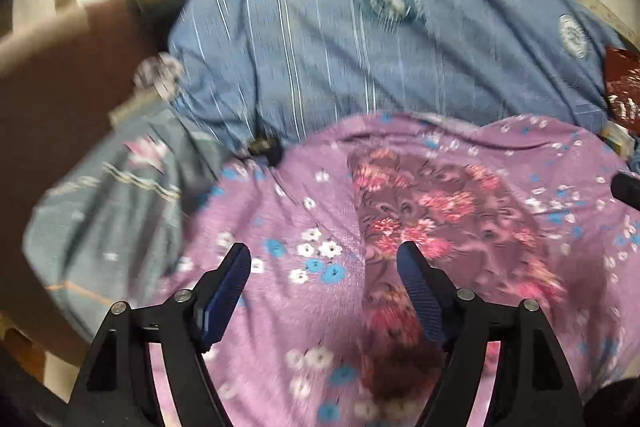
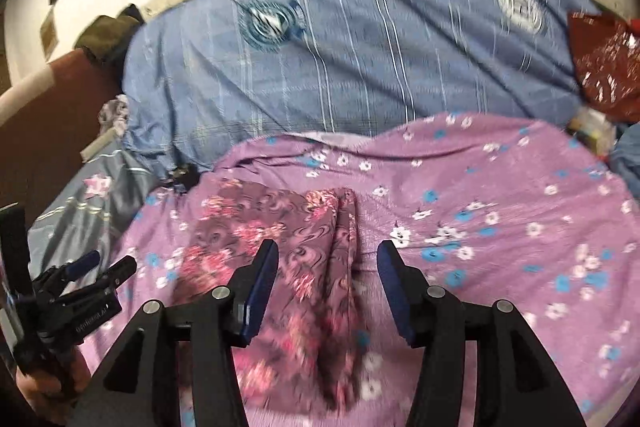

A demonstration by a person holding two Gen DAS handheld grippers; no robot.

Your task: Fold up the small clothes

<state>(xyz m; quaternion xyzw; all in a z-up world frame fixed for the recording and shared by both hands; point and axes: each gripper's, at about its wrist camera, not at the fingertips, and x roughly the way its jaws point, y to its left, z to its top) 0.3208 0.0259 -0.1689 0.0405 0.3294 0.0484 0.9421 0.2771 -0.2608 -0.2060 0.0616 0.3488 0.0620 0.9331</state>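
The bed [image 2: 360,39] carries everything – blue striped cover at the far side, a lilac flowered sheet [image 2: 500,187] over the near half. On that sheet lies the task's thing, a small maroon floral garment [image 2: 280,227], already doubled lengthwise w/ a thick folded edge along its right side; it runs from mid-sheet toward the near edge of the bed. A red plastic bag [image 2: 604,67] sits at the far right corner, well apart from the work.

The right gripper [image 2: 326,255] hangs above the garment's folded edge, jaws about half apart, nothing between the pads. The left gripper [image 1: 324,259] hovers over the garment's left edge and the bare sheet beside it, jaws wide, also empty. Neither touches cloth.

Judged from this, one fold is done & the next is probably a crosswise fold, near end to far end. To do it well each gripper should take one near corner of the garment, pinching all layers but not the lilac sheet under it – the prints blend, so an easy mistake. Lift both corners level, carry them to the far end together, lay edges flush before letting go. Views are blurred; the exact layer count can't be told.
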